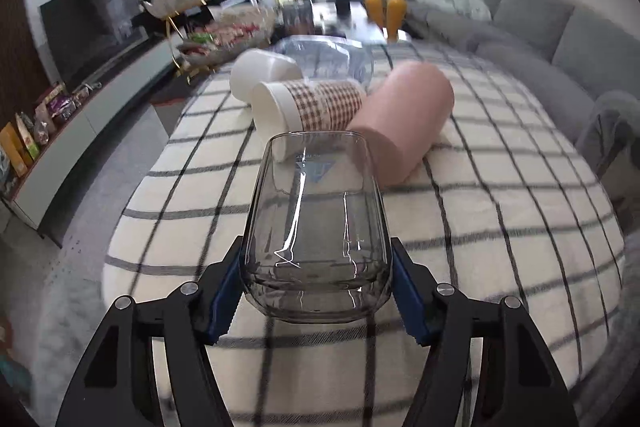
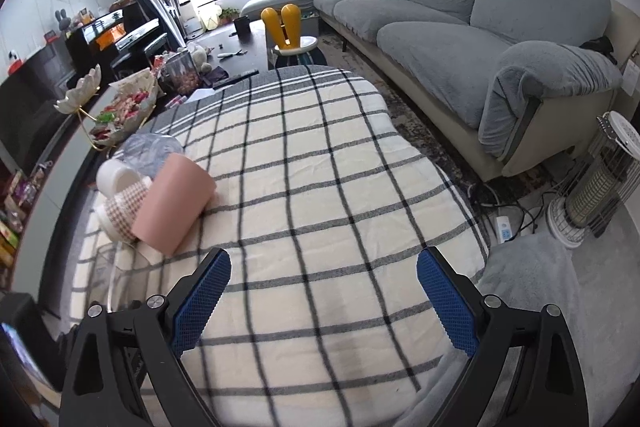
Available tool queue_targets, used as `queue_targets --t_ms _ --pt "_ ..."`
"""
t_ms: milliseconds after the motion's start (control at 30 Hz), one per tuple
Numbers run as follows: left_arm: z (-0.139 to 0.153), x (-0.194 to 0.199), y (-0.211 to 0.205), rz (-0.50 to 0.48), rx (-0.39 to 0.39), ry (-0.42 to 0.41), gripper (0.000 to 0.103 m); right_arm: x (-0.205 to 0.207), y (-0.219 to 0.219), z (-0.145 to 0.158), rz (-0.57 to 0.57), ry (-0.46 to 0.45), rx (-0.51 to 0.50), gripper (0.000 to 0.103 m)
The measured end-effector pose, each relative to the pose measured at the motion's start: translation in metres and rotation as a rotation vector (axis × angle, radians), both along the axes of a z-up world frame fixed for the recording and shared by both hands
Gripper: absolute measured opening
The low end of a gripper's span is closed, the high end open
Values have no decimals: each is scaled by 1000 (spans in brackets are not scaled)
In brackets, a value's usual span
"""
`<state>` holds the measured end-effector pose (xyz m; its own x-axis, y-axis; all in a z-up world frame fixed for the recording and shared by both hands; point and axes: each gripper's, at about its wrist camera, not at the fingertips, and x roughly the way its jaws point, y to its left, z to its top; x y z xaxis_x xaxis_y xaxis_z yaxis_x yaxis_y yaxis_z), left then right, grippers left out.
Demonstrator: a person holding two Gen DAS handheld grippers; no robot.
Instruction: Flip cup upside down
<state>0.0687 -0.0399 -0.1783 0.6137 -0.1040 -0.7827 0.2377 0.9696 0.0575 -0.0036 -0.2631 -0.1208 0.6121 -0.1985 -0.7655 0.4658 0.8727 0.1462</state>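
Note:
My left gripper [image 1: 316,287] is shut on a clear smoky glass cup [image 1: 316,227], gripped near its thick base, with the open rim pointing away from me above the checked tablecloth [image 1: 500,227]. Beyond it lie a pink cup [image 1: 404,115], a checked paper cup [image 1: 316,103] and a white cup [image 1: 262,69], all on their sides. My right gripper [image 2: 324,291] is open and empty over the cloth [image 2: 320,187]; the pink cup [image 2: 172,203], checked cup [image 2: 124,213] and white cup [image 2: 114,177] lie to its left. The glass cup is not in the right wrist view.
A crumpled clear plastic container [image 1: 328,53] lies behind the cups. A grey sofa [image 2: 500,27] runs along the right, a heater [image 2: 596,183] stands on the floor at the right, and a TV cabinet [image 1: 88,115] with snacks stands at the left.

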Motion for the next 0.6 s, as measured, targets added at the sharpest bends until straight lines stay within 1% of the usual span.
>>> queue_targets --t_ms 33,67,100,167,267,300,433,500,600 --pt "4 3 0 -12 -2 37 66 -1 1 4 0 -4 16 95" --pt "9 4 -2 -23 14 65 66 -1 1 9 -2 -9 30 95" --pt "14 6 -4 -37 37 91 66 -2 1 15 -4 -14 40 95" --pt "24 11 -11 -93 92 175 66 -4 2 28 -6 -35 55 95" --pt "35 18 -21 -152 135 295 66 -6 -3 42 -18 -47 107 95" --pt "36 20 -26 -164 158 328 66 -5 -5 44 -19 -43 132 95" --pt "40 29 -40 -200 224 528 66 1 -15 49 -43 -7 178 95" --pt "41 30 -47 -220 260 593 66 6 -21 51 -55 16 197 95" --pt "41 36 -57 -235 309 716 66 14 -27 54 -68 49 225 95"
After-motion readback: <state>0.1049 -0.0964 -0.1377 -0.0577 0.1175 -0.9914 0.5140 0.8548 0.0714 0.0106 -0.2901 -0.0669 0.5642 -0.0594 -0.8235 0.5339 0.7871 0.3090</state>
